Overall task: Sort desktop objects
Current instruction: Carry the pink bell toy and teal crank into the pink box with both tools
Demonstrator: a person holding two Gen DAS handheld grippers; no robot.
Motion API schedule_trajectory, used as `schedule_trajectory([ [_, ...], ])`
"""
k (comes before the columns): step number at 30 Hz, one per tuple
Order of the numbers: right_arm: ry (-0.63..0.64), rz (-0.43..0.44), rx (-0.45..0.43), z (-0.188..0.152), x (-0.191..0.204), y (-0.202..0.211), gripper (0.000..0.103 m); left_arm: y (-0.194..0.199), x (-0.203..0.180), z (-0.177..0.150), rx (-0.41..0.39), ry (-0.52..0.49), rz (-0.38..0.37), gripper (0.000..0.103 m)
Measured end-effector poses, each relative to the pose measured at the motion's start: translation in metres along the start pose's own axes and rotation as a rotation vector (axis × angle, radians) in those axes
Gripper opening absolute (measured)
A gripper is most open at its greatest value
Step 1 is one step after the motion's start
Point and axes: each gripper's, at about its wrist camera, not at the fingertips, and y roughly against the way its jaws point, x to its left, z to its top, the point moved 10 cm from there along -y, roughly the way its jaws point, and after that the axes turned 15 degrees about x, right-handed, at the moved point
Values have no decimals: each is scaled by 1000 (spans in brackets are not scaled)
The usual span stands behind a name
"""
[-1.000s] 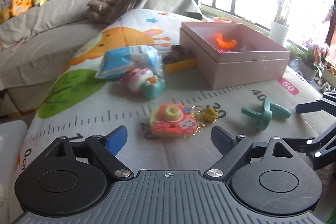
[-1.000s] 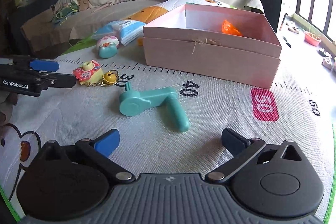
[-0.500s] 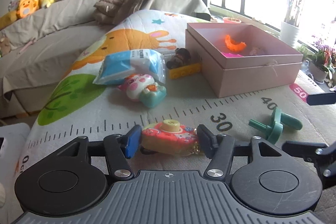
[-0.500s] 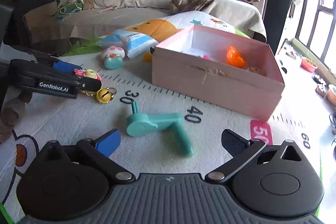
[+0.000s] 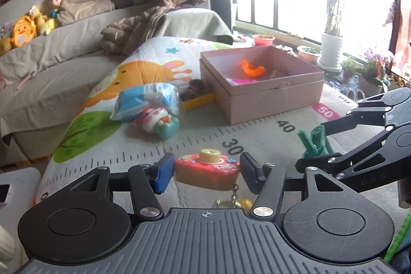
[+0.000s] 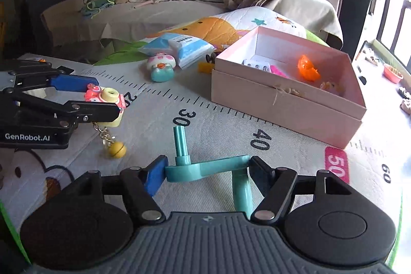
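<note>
One pink box (image 6: 282, 104), one toy camera (image 5: 206, 170), one teal crank (image 6: 205, 168), one mushroom toy (image 6: 161, 67)

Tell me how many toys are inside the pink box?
3 show in the pink box: an orange toy by the back wall, a bright pink one in the middle, a small doll-like one near the front corner. Others may hide behind its front wall.

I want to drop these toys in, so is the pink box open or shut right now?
Open. The pink box has no lid on top, and both views look straight down into it at an orange toy and other small items inside.
</note>
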Motion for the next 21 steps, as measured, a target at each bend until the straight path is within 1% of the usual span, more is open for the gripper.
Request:
schedule_trajectory([
  [3, -4, -11, -59, -2, -9, 42, 70, 30, -11, 22, -86, -42, -8, 61],
  [6, -43, -31, -165, 12, -29, 92, 70, 63, -25, 56, -208, -95, -8, 61],
  [8, -82, -40, -234, 25, -47, 123, 70, 76, -35, 80, -283, -137, 11, 61],
  [10, -119, -59, -290, 39, -66, 143, 70, 73, -47, 101, -316, -178, 27, 61],
  [12, -177, -64, -319, 55, -91, 152, 70, 58, -57, 118, -311, -201, 14, 61],
  [14, -240, -44, -322, 71, -113, 149, 70, 34, -66, 136, -293, -214, -6, 61],
  [17, -304, -9, -303, 95, -141, 130, 70, -2, -70, 165, -287, -209, -18, 61],
  [19, -327, 16, -278, 114, -153, 110, 70, -31, -69, 184, -261, -176, -44, 62],
  [20, -326, 34, -258, 124, -157, 96, 71, -47, -68, 190, -231, -172, -70, 68],
  [21, -327, 50, -236, 132, -160, 84, 75, -61, -66, 191, -202, -168, -85, 75],
])
